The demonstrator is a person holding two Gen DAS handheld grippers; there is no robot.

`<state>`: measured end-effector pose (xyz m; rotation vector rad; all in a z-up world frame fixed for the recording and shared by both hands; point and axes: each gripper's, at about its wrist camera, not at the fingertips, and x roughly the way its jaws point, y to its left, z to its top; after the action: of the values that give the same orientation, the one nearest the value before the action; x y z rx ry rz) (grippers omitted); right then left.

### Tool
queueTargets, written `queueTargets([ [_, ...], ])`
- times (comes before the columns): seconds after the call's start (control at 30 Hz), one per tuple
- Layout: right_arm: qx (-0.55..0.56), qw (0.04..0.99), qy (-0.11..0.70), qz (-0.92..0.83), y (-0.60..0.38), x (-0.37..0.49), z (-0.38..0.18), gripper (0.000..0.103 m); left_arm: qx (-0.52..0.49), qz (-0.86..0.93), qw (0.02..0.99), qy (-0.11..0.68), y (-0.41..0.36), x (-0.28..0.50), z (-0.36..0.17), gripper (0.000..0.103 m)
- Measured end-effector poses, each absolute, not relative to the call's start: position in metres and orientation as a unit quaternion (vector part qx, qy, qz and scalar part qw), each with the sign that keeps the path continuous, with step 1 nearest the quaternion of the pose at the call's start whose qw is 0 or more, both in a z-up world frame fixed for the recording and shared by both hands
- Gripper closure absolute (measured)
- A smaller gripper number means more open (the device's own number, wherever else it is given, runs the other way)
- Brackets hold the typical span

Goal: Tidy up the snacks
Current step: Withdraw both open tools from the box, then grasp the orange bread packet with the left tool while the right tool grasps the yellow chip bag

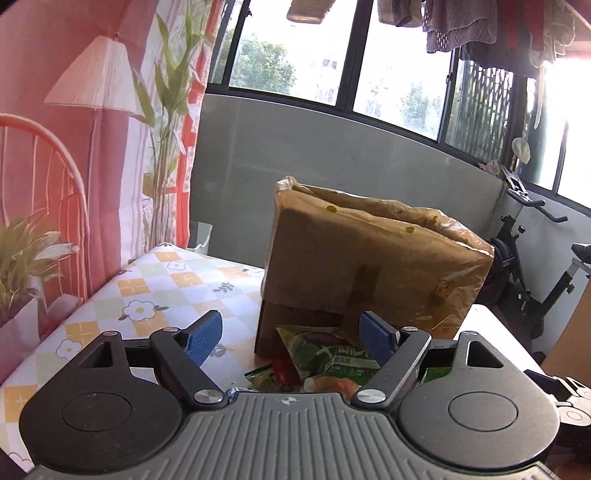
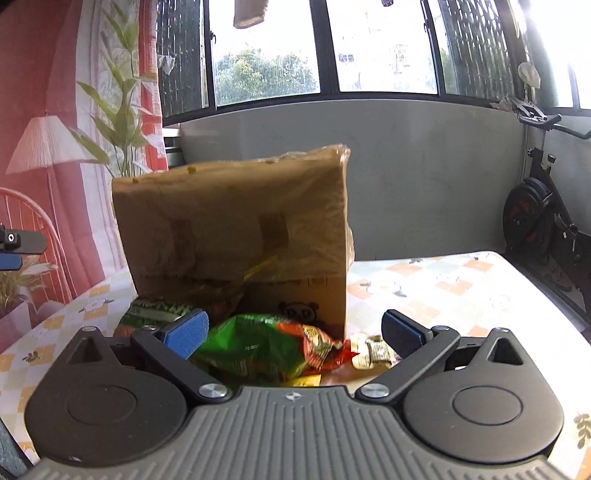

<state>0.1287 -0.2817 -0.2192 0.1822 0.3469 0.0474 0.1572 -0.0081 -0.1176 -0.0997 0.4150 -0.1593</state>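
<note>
Cardboard box (image 2: 236, 229), lined with a brownish plastic bag, stands mid-frame on the table (image 2: 461, 295); its contents are hidden. Snack packets (image 2: 258, 347) lie at its base, lower centre. Left claw (image 1: 291, 338) and right claw (image 2: 295, 332) both hang released, gripping nothing.

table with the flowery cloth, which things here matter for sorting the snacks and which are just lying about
For the job:
- green foil snack packet
- small pale wrapped sweets
- green printed snack pouch
- brown cardboard box lined with yellow plastic

Just there:
- black exercise bike
- tall green potted plant
- hanging laundry
</note>
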Motion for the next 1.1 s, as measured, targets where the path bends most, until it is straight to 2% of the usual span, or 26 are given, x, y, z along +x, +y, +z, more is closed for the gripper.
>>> queueTargets([
  [0.23, 0.043, 0.980, 0.194, 0.033, -0.261, 0.119, -0.262, 0.003, -0.002, -0.096, 0.954, 0.285, -0.032, 0.152, -0.159, 0.020],
  [0.37, 0.036, 0.978, 0.204, 0.018, -0.260, 0.123, -0.270, 0.003, 0.055, -0.123, 0.947, 0.292, -0.051, 0.146, -0.172, 0.020],
  [0.63, 0.088, 0.971, 0.223, 0.024, -0.280, 0.128, -0.282, 0.003, 0.051, -0.137, 0.932, 0.333, -0.051, 0.147, -0.190, 0.020],
  [1.1, 0.082, 0.966, 0.242, 0.031, -0.278, 0.125, -0.278, 0.005, 0.053, -0.195, 0.914, 0.353, -0.061, 0.146, -0.198, 0.022],
])
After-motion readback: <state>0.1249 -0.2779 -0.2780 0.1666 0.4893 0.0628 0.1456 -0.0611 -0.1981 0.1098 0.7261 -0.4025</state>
